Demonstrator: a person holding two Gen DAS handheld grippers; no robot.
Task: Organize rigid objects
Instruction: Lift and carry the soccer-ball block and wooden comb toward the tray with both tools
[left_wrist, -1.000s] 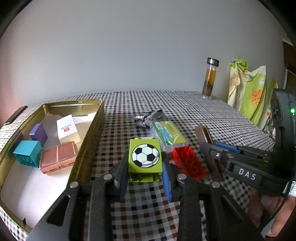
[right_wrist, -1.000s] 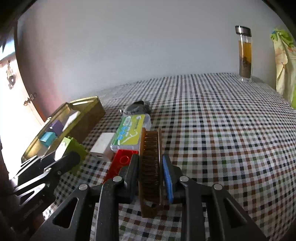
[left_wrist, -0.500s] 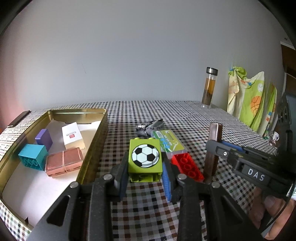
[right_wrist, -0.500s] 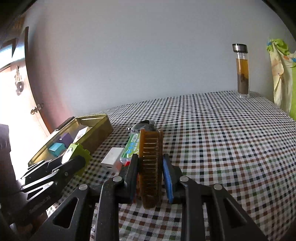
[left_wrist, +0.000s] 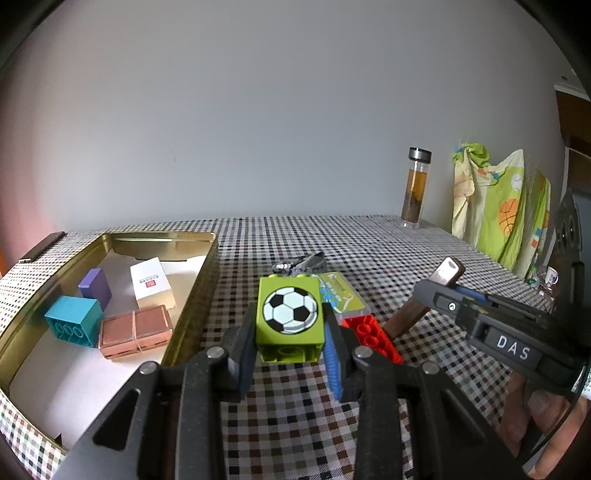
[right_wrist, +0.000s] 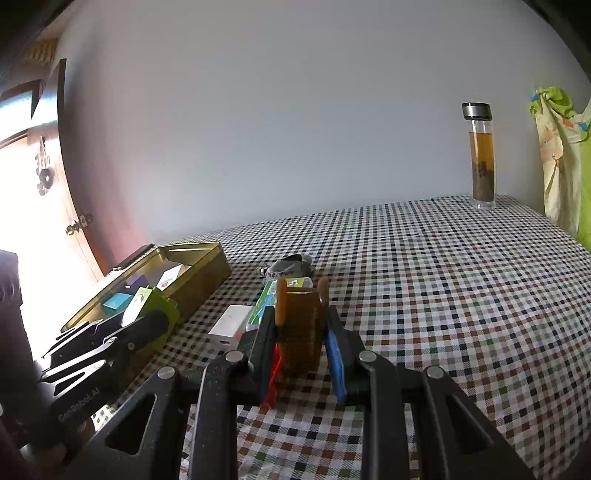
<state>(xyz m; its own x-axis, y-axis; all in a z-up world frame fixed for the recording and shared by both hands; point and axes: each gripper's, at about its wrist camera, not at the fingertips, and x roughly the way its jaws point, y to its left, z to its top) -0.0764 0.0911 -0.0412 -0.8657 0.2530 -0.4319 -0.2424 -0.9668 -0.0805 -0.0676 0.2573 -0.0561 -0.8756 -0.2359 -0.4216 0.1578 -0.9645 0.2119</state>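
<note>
- At the left edge of the checked tablecloth (left_wrist: 369, 251) we see the gold tin (left_wrist: 192, 314), open on top. A teal block (left_wrist: 74, 325), a purple block (left_wrist: 95, 291), a white card box (left_wrist: 149, 286) and a copper-coloured tile pack (left_wrist: 135, 330) lie inside it on white paper.
- Just right of the tin's right wall we hold the left claw (left_wrist: 290, 350) low above the cloth, its pads pinching the green football block (left_wrist: 290, 317) by both side faces. The football face points up and the block's open underside faces the camera.
- From the right wrist view this same block (right_wrist: 147, 299) sits against the tin's near corner (right_wrist: 207, 273), and a white adapter (right_wrist: 231, 326) lies on the cloth just beyond it.
- Behind the green block we find the green-labelled clear case (left_wrist: 341, 295), and farther back a grey metal clip (left_wrist: 306, 260).
- The red brick (left_wrist: 371, 334) lies on the cloth right of the left claw, touching the case's near end.
- Farther right, the right claw (right_wrist: 301, 343) is pressed shut on the brown comb (right_wrist: 299, 325), which stands on edge between the pads. In the left wrist view the comb (left_wrist: 424, 295) slopes, its lower end beside the red brick.
- At the cloth's far right corner stands a glass tea bottle (left_wrist: 415, 188), with a patterned cloth (left_wrist: 502, 206) hanging beyond the right edge.
</note>
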